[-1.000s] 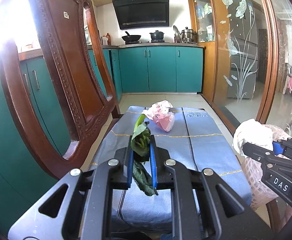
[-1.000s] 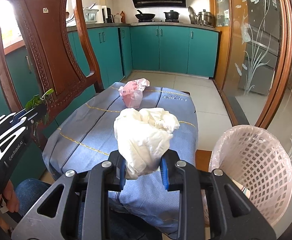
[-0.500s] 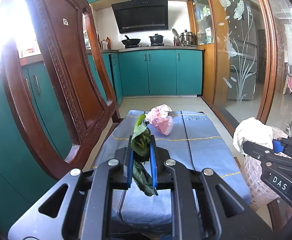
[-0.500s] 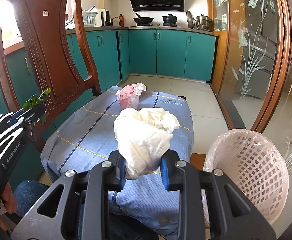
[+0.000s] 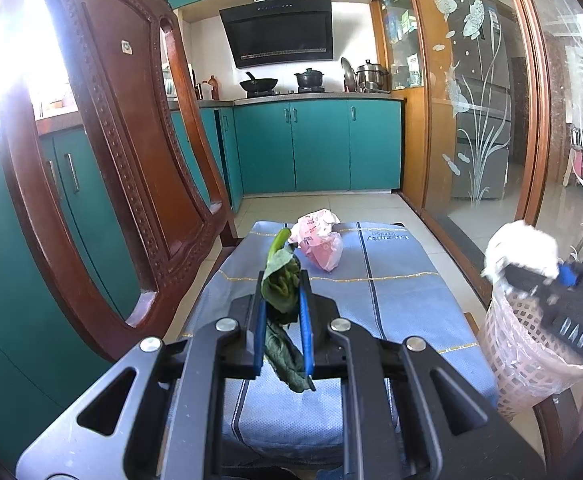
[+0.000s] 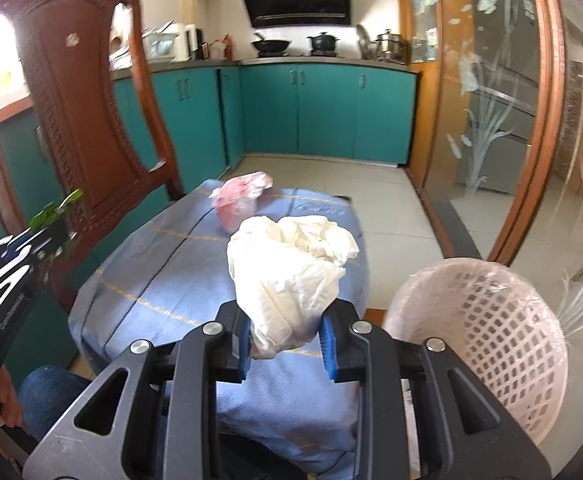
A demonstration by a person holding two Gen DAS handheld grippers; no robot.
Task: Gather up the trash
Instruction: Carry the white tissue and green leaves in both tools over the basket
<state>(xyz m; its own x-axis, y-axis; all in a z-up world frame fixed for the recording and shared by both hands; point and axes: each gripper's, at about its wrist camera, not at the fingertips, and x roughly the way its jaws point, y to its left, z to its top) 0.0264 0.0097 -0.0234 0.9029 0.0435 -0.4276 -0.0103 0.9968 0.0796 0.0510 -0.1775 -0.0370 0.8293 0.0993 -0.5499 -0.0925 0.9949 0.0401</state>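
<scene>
Progress: nothing visibly binned. Right gripper [image 6: 287, 346] clamps white crumpled paper [image 6: 291, 276], just beside the pink basket [image 6: 487, 344]; left gripper [image 5: 283, 316] pinches a wilted green leaf [image 5: 281, 292]. Pink bag [image 5: 319, 242] sits uncollected on the blue cloth [image 5: 391, 280]

our left gripper [image 5: 282, 312] has a dark grey slotted frame, blue finger pads and silver round screws. our right gripper [image 6: 287, 342] matches it. white lettering marks their black sides; blue denim covers our knee [image 6: 47, 390].
</scene>
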